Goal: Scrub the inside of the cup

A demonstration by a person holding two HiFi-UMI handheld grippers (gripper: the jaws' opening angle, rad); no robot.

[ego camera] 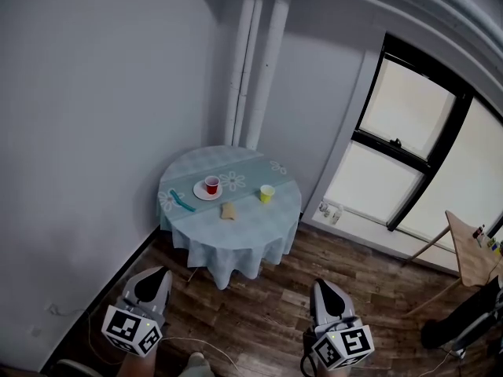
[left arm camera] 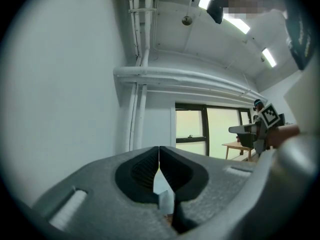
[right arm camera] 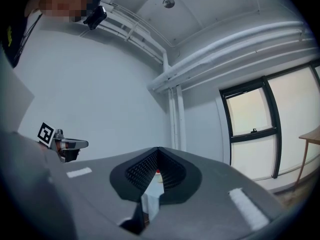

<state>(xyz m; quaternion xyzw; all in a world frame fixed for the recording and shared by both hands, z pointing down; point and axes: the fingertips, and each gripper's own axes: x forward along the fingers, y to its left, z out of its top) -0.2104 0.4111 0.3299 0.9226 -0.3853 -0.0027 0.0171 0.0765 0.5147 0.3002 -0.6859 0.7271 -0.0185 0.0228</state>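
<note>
We see the left gripper [ego camera: 153, 277] at lower left and the right gripper [ego camera: 324, 287] at lower right, both fully closed and holding nothing.

place: plain room corner, home-like | signs: cloth-covered round tabletop [ego camera: 245, 228]; wood-plank floor [ego camera: 259, 312]; bare white wall pipes [ego camera: 256, 61]; black-framed window [ego camera: 409, 144]

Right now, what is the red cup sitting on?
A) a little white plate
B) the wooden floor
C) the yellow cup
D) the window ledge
A: in the head view the red cup stands on a small white plate on the round table.
</note>
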